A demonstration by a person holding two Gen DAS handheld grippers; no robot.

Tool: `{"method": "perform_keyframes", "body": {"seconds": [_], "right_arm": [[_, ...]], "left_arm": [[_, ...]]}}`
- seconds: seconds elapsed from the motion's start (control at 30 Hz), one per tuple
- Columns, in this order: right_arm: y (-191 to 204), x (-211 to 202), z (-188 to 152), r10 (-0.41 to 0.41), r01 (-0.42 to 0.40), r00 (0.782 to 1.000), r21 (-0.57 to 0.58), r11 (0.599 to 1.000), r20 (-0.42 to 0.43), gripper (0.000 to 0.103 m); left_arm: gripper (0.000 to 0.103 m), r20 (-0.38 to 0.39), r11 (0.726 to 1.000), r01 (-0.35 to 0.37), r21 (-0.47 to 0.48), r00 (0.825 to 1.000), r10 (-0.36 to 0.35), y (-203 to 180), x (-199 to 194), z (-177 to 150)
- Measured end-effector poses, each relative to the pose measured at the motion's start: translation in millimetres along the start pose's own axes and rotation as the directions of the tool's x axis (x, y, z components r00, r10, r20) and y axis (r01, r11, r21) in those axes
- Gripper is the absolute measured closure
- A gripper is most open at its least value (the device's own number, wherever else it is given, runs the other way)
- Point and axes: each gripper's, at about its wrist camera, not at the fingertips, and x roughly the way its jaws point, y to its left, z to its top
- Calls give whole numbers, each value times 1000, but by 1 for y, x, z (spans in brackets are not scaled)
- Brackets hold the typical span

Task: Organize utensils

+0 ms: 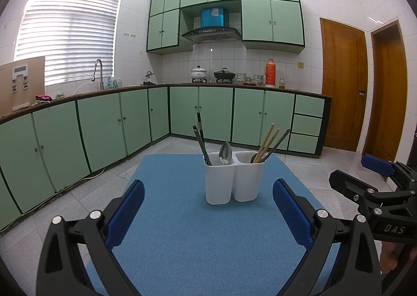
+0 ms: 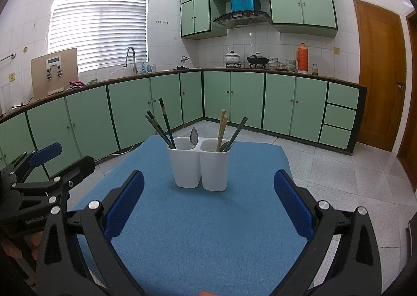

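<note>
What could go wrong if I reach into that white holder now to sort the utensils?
1. The dark chopsticks and wooden chopsticks lean outward in opposite directions; an open left gripper or right gripper coming in could knock them.
2. The white holder stands free on the blue mat; a sideways pull may tip it.
3. Each compartment also holds a spoon, so pinching one utensil cleanly looks hard.
</note>
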Motion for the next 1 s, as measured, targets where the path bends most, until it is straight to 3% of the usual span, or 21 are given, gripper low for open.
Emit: {"method": "perform_keyframes", "body": {"seconds": [1.0], "right_arm": [[0, 2, 0, -2, 2, 1000, -3, 1000, -5, 6]], "left_arm": [[7, 0, 1000, -5, -1, 1000, 5, -1, 4, -1]]}}
